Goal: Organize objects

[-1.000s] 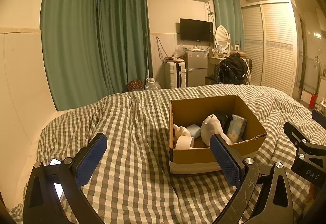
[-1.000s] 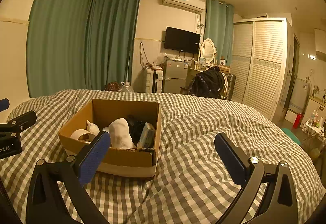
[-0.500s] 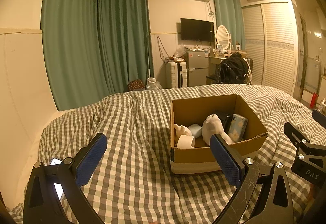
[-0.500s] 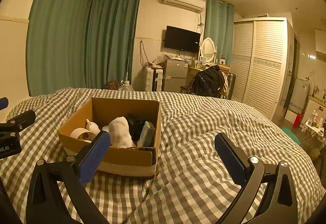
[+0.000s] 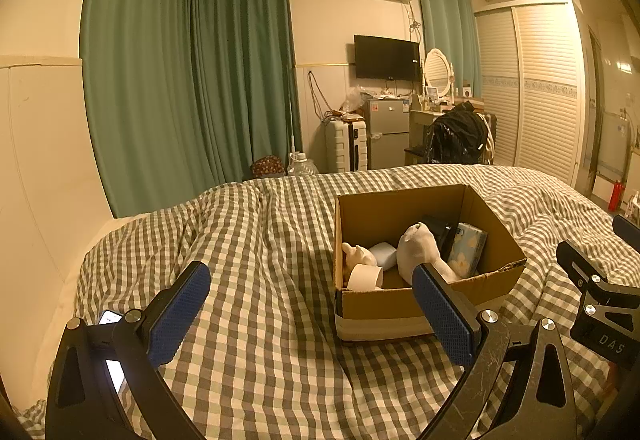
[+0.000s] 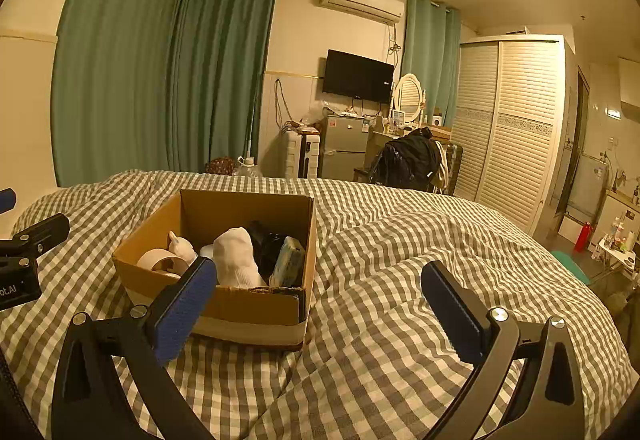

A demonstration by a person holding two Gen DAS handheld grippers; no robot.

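An open cardboard box sits on the checked bed cover. In it lie a tape roll, a white sock, a small pale figure, a black item and a blue tissue pack. My left gripper is open and empty, hovering left of the box. My right gripper is open and empty, near the box's front right corner.
A phone lies on the bed at the lower left. Beyond the bed stand green curtains, a suitcase, a small fridge, a chair with a black bag and a wardrobe.
Both views have shifted only very slightly; the box sits a touch further right in each. Both grippers stay open.
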